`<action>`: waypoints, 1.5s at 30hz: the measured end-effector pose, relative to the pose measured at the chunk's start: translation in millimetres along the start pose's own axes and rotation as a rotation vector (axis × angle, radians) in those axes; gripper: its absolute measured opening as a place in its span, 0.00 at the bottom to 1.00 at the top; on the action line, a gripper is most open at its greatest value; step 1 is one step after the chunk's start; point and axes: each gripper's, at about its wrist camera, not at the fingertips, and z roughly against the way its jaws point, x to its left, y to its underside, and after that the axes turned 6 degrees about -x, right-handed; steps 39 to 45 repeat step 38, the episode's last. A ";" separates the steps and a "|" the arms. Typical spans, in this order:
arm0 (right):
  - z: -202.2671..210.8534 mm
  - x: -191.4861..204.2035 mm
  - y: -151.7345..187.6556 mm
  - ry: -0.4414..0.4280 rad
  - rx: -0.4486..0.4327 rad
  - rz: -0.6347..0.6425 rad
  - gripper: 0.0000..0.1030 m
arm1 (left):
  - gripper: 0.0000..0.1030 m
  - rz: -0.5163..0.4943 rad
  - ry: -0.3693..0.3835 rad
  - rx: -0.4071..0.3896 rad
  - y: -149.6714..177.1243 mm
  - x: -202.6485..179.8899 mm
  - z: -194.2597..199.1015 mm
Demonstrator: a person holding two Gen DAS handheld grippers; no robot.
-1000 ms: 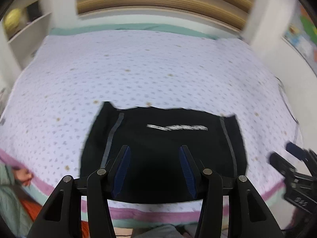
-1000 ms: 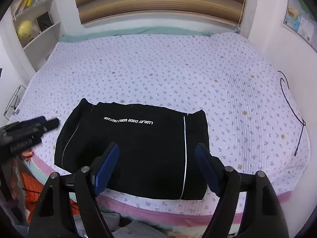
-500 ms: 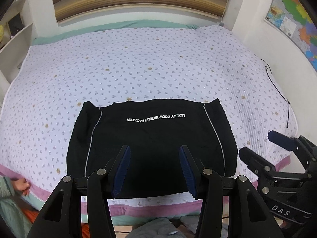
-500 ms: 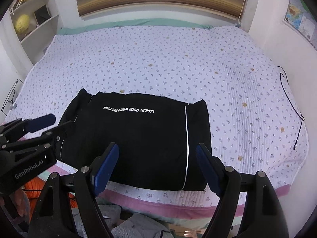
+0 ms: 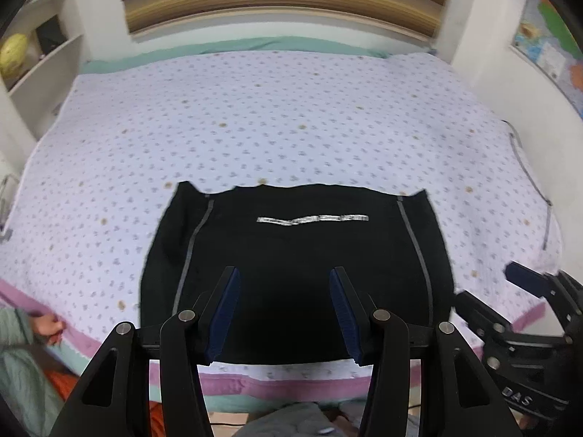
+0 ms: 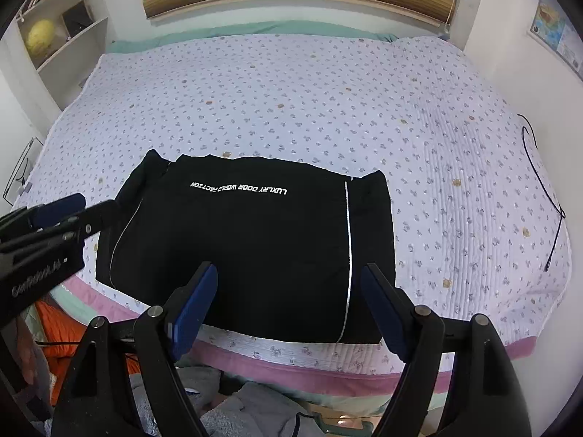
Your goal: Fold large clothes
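Both my grippers hang spread and empty: from my left gripper (image 5: 284, 313) I see the folded black garment (image 5: 295, 266) lying flat near the bed (image 5: 291, 116) edge, and from my right gripper (image 6: 288, 302) the same garment below.

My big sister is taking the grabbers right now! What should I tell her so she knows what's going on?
Left gripper: open, holding nothing, above the near edge of the bed.
Right gripper: open, holding nothing, beside it.
Black garment: lying flat near the bed's front edge, already folded into a neat rectangle, white lettering facing up.
Left to do: perhaps one more fold to make it smaller; otherwise it looks finished.
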 end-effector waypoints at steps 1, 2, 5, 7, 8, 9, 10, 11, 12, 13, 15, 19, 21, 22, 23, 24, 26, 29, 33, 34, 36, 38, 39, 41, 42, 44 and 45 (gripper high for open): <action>0.3 -0.1 0.4 0.000 -0.001 0.000 0.80 | 0.51 0.000 -0.002 -0.003 -0.1 1.2 -0.1; 0.3 -0.3 0.6 -0.001 -0.003 -0.003 0.80 | 0.51 0.002 -0.001 -0.003 0.0 1.8 -0.3; 0.0 -1.2 0.5 -0.001 -0.004 -0.008 0.80 | 0.51 0.006 0.007 0.000 0.8 1.9 -1.3; -0.3 -1.6 0.8 -0.003 -0.006 -0.010 0.80 | 0.51 0.015 0.012 0.010 1.1 1.5 -4.1; -0.4 -1.5 0.3 -0.005 -0.007 -0.010 0.80 | 0.52 0.015 0.005 0.013 1.3 0.9 -5.9; -0.5 -1.1 0.6 -0.006 -0.008 -0.011 0.80 | 0.55 0.010 0.003 0.016 1.7 0.0 -8.7; -0.7 -0.4 0.7 -0.008 -0.009 -0.010 0.80 | 0.57 0.003 0.002 0.015 2.3 -1.2 -10.7; -0.8 0.5 1.1 -0.010 -0.008 -0.009 0.80 | 0.60 0.000 0.003 0.015 3.1 -2.8 -12.0; -0.6 1.5 1.9 -0.011 -0.007 -0.010 0.80 | 0.63 0.000 0.008 0.016 3.8 -4.2 -12.6; -0.8 2.1 2.3 -0.011 -0.006 -0.011 0.80 | 0.65 0.000 0.021 0.016 3.9 -4.7 -12.9; -1.7 2.5 2.7 -0.012 -0.003 -0.012 0.80 | 0.67 -0.003 0.041 0.013 4.2 -7.2 -13.1; -2.4 1.8 3.7 -0.010 -0.003 -0.019 0.80 | 0.68 -0.086 -0.042 -0.002 4.5 -20.1 -13.2; -2.7 1.8 3.7 -0.010 -0.003 -0.019 0.80 | 0.68 -0.125 -0.065 -0.010 6.5 -27.5 -12.8; -3.2 1.9 3.6 -0.012 -0.001 -0.019 0.80 | 0.68 -0.134 -0.050 -0.009 7.3 -29.7 -12.9; -3.0 2.0 3.6 -0.018 0.001 -0.020 0.80 | 0.68 -0.135 -0.015 -0.001 8.4 -31.8 -13.8; -2.6 2.5 3.6 -0.027 0.000 -0.021 0.80 | 0.68 -0.135 0.003 0.006 8.8 -32.0 -14.9; -2.1 2.9 3.7 -0.023 -0.002 -0.016 0.80 | 0.68 -0.131 0.018 0.024 9.7 -32.1 -19.0; -3.8 0.7 3.4 -0.027 0.003 -0.024 0.81 | 0.68 -0.105 0.051 0.057 10.6 -29.0 -26.0; -6.7 -0.2 2.7 -0.030 0.011 -0.031 0.81 | 0.68 -0.080 0.080 0.078 12.5 -27.9 -30.7; -8.3 -0.5 2.4 -0.032 0.015 -0.034 0.81 | 0.68 -0.078 0.087 0.082 12.1 -27.8 -32.3; -12.3 -1.9 2.5 -0.068 0.027 -0.047 0.81 | 0.68 -0.071 0.108 0.089 11.9 -26.5 -35.4; -20.7 -8.1 4.4 -0.164 0.050 -0.094 0.81 | 0.68 -0.050 0.131 0.087 11.9 -23.0 -39.5; -20.7 -8.1 4.4 -0.164 0.050 -0.094 0.81 | 0.68 -0.050 0.131 0.087 11.9 -23.0 -39.5; -20.7 -8.1 4.4 -0.164 0.050 -0.094 0.81 | 0.68 -0.050 0.131 0.087 11.9 -23.0 -39.5; -20.7 -8.1 4.4 -0.164 0.050 -0.094 0.81 | 0.68 -0.050 0.131 0.087 11.9 -23.0 -39.5; -20.7 -8.1 4.4 -0.164 0.050 -0.094 0.81 | 0.68 -0.050 0.131 0.087 11.9 -23.0 -39.5; -20.7 -8.1 4.4 -0.164 0.050 -0.094 0.81 | 0.68 -0.050 0.131 0.087 11.9 -23.0 -39.5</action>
